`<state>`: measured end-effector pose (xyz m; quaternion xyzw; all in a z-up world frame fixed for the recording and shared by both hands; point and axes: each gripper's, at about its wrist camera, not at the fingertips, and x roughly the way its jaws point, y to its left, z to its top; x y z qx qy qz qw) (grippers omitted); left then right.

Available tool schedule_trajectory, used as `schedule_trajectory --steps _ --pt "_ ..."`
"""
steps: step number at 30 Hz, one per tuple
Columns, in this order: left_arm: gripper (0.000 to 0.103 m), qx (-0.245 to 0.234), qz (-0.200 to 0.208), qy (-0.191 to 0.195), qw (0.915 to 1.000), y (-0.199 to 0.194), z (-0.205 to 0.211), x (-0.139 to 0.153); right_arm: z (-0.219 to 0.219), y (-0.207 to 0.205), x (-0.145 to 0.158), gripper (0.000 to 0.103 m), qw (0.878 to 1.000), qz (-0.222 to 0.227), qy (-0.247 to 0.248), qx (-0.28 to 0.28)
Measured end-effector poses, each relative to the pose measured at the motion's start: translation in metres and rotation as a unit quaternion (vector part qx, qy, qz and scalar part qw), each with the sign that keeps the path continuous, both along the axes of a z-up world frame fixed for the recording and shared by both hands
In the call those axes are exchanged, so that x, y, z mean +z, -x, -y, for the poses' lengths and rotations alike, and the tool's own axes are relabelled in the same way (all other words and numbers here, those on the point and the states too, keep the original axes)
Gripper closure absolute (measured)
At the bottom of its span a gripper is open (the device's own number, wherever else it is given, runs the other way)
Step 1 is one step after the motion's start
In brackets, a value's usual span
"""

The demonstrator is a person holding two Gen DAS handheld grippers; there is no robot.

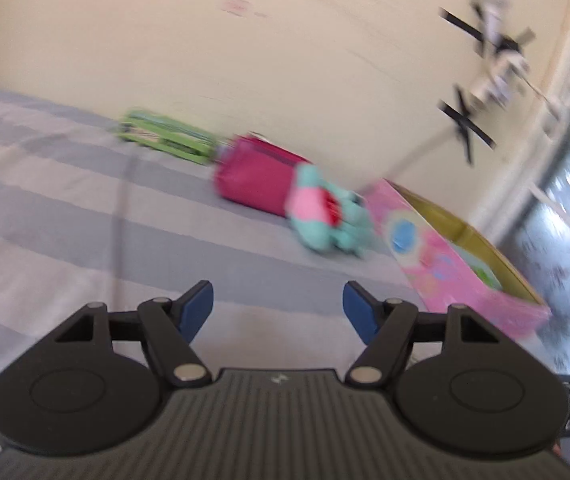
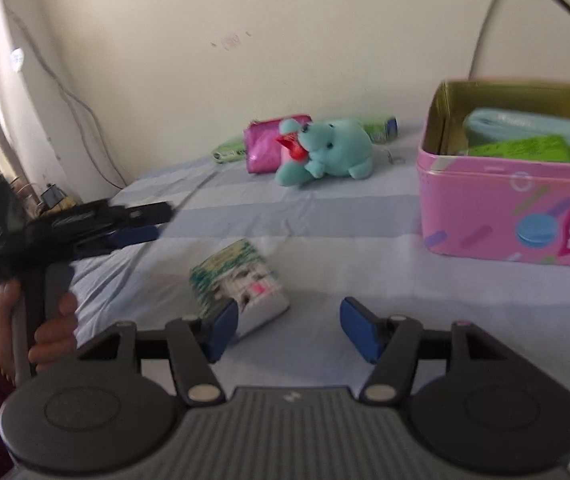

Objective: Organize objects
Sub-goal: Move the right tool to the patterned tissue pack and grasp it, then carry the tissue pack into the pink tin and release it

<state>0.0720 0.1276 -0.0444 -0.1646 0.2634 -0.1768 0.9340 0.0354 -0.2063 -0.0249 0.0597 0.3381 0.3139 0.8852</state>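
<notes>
Right hand-held gripper (image 2: 289,330) released, small packet (image 2: 241,284) ahead, seen only here, left hand-held gripper (image 1: 278,307) released

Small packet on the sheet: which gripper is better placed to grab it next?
Right, probably. The small packet lies just beyond the open right gripper, by its left pad. The left gripper faces bare sheet.

Pink tin (image 2: 517,208) cut off at right edge, green packet (image 1: 165,136) blurred
</notes>
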Motion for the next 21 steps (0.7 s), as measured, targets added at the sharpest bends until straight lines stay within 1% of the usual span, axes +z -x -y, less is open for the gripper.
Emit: schedule_trajectory --steps 2,4,5,6,9,11,12,13,15,17,19,21 --pt "0.03 -0.031 -0.005 -0.002 0.9995 0.001 0.015 0.001 -0.008 0.017 -0.004 0.044 1.0 0.015 0.009 0.02" --pt "0.032 -0.053 -0.021 -0.004 0.9984 0.0 0.028 -0.001 -0.033 0.024 -0.008 0.045 0.998 0.037 0.038 0.037" --pt "0.035 -0.058 -0.028 -0.008 0.9979 -0.001 0.032 -0.003 -0.042 0.024 -0.01 0.045 0.997 0.043 0.053 0.041" --pt "0.041 -0.065 -0.033 -0.011 0.9972 -0.001 0.036 -0.005 -0.047 0.022 -0.01 0.045 0.996 0.041 0.063 0.04" --pt "0.042 -0.079 -0.048 -0.017 0.9955 0.0 0.045 -0.01 -0.052 0.011 -0.011 0.045 0.997 0.034 0.063 0.039" --pt "0.048 -0.092 -0.066 -0.023 0.9933 0.001 0.051 -0.014 -0.056 0.006 -0.01 0.045 0.996 0.04 0.074 0.036" --pt "0.051 -0.093 -0.064 -0.022 0.9933 0.002 0.053 -0.015 -0.058 0.003 -0.01 0.045 0.995 0.043 0.076 0.039" --pt "0.055 -0.097 -0.065 -0.022 0.9929 0.003 0.055 -0.015 -0.057 0.003 -0.013 0.049 0.995 0.045 0.075 0.042" --pt "0.055 -0.096 -0.07 -0.02 0.9927 0.005 0.062 -0.013 -0.054 0.005 -0.014 0.052 0.995 0.049 0.071 0.043" --pt "0.055 -0.103 -0.071 -0.01 0.9921 0.006 0.07 -0.006 -0.044 0.009 -0.011 0.053 0.996 0.059 0.061 0.033" --pt "0.055 -0.117 -0.06 0.002 0.9913 0.006 0.081 0.006 -0.029 0.016 -0.003 0.053 0.995 0.085 0.05 0.016" --pt "0.055 -0.133 -0.045 0.003 0.9901 0.004 0.1 0.022 -0.012 0.021 0.008 0.053 0.992 0.118 0.045 -0.005"
